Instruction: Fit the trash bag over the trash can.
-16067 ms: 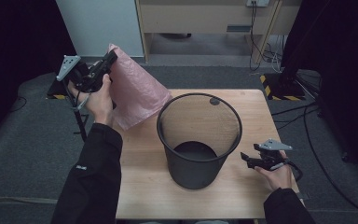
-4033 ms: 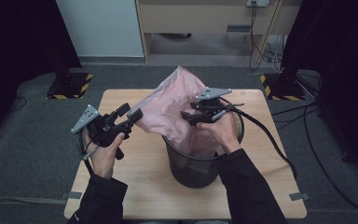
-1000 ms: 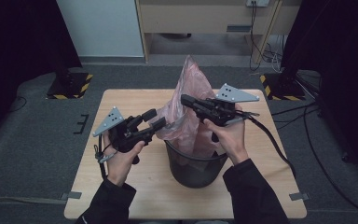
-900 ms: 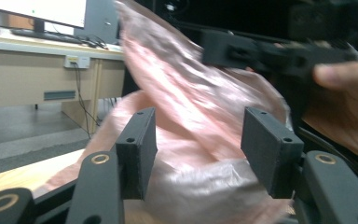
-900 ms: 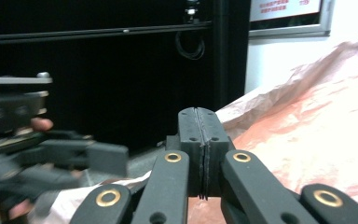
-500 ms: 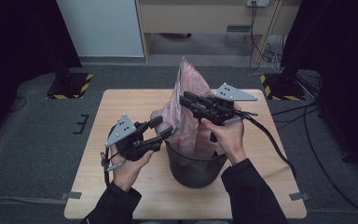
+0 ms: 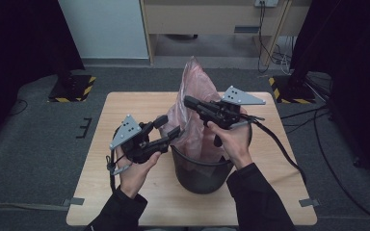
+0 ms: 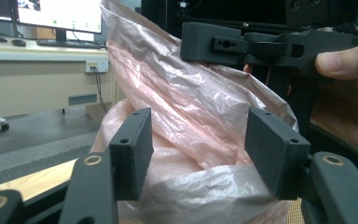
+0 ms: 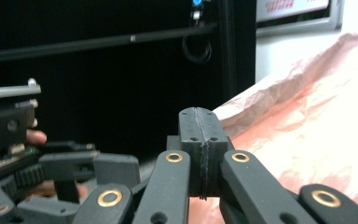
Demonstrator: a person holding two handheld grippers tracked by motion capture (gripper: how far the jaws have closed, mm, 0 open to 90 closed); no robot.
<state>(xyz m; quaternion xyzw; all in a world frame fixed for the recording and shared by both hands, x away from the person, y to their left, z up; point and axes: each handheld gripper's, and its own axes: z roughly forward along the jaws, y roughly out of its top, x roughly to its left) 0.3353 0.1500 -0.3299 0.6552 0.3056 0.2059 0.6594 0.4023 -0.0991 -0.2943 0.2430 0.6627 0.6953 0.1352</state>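
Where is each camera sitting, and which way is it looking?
High view: sits above the person's side, looking forward and down on the table; forearms, hands, the left hand-held gripper and the right hand-held gripper show.
Left gripper view: rides the left hand-held gripper, looking between its parted black jaws at the pink bag; a thumb of the other hand shows.
Right gripper view: rides the right hand-held gripper, looking past its shut jaws; the bag is to its right.
All share the pink bag, which stands in the black bin.

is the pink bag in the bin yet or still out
Partly in: the pink bag's lower part sits inside the black mesh bin, while its upper part stands bunched above the rim.
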